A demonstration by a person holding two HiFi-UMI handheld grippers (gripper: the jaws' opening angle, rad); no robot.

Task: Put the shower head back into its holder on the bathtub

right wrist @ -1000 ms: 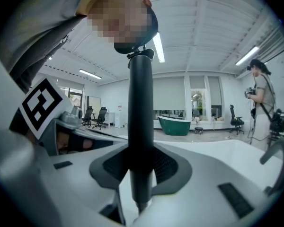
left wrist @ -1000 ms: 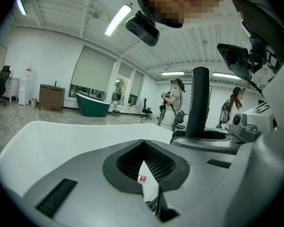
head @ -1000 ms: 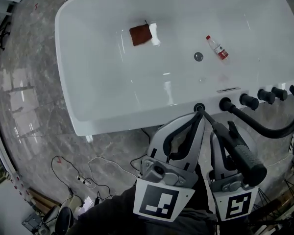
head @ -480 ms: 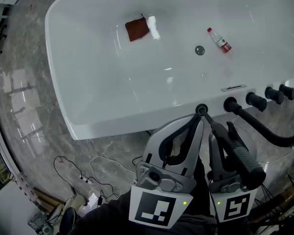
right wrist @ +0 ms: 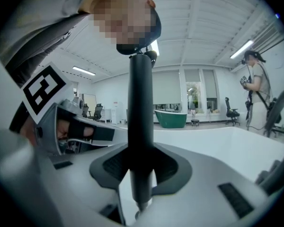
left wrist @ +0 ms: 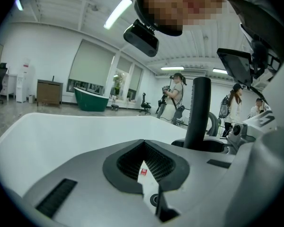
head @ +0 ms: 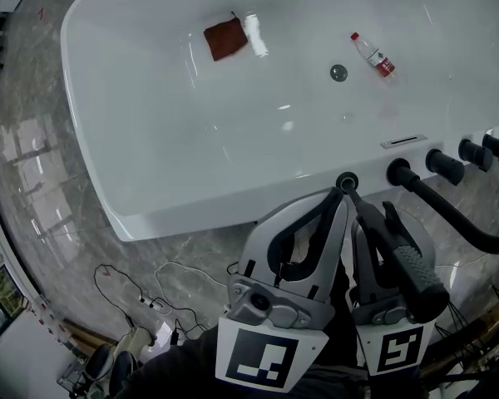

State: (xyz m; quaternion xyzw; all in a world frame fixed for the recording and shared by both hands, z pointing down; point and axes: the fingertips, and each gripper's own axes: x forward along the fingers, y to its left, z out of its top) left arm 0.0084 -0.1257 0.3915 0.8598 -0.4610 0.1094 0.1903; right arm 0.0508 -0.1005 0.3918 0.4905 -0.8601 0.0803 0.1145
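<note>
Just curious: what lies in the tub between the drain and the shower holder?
Nothing: the head view shows only bare white tub between drain and holder.

Shower head (head: 407, 264): black wand with a ribbed upper end, tilted and clamped in my right gripper (head: 373, 221). Its narrow lower end is at the holder (head: 346, 181).
Holder: black ring on the near rim of the white bathtub (head: 191, 209).
</note>
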